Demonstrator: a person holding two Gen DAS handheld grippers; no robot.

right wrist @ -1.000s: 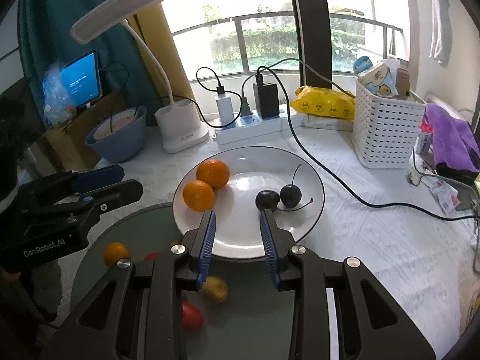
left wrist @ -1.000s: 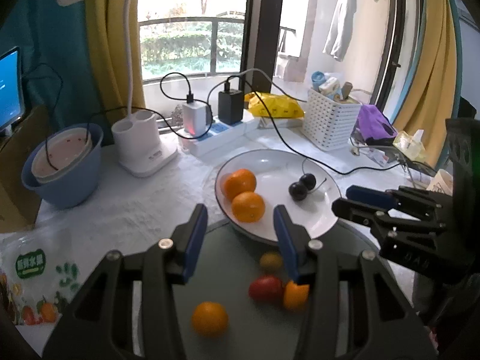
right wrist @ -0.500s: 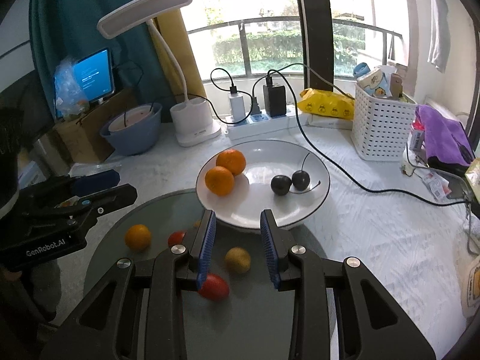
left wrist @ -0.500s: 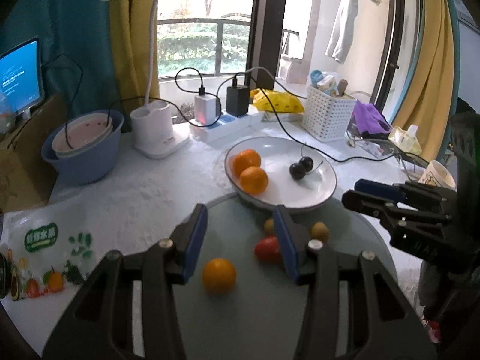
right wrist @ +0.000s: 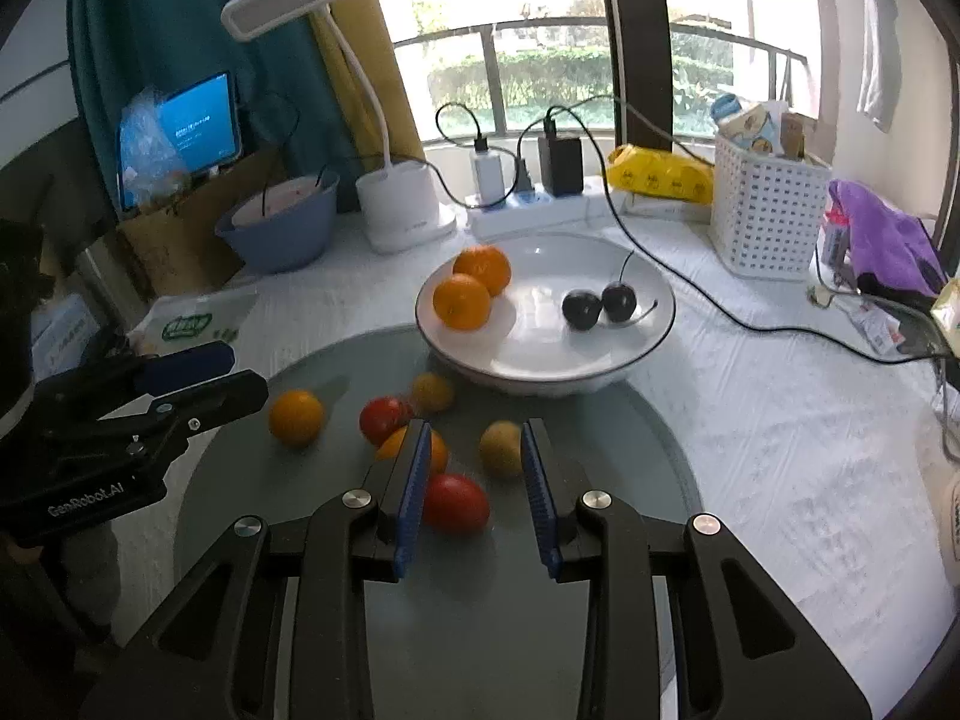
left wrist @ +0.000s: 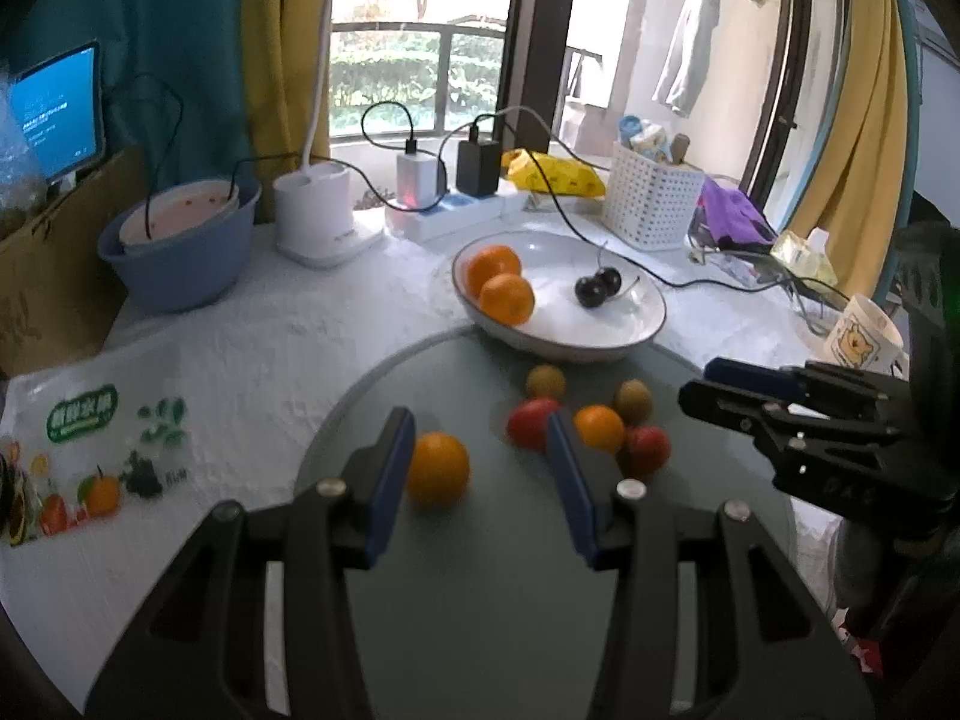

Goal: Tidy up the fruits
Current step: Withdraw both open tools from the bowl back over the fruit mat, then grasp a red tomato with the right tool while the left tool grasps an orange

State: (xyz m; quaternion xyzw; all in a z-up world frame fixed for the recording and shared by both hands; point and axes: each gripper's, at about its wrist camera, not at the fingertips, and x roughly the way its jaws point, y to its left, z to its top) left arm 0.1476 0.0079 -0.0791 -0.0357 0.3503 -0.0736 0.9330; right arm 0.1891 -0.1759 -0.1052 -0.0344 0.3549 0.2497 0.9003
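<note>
Both tools (left wrist: 480, 468) (right wrist: 474, 492) open, six fruits (right wrist: 456, 450) mid-mat (right wrist: 630, 540)

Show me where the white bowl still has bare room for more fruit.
The white bowl is bare along its near side, in front of the two oranges and the dark cherries, and at its far right. Its left is crowded by the oranges.

"GenRobot.AI" on left gripper (right wrist: 198, 369) (white lettering).

A glossy white ceramic plate (right wrist: 651, 333) rests on a smooth grey glass round (right wrist: 492, 630). Rough white cloth (right wrist: 780, 420) covers the tabletop; the basket (right wrist: 765, 222) is perforated plastic.
</note>
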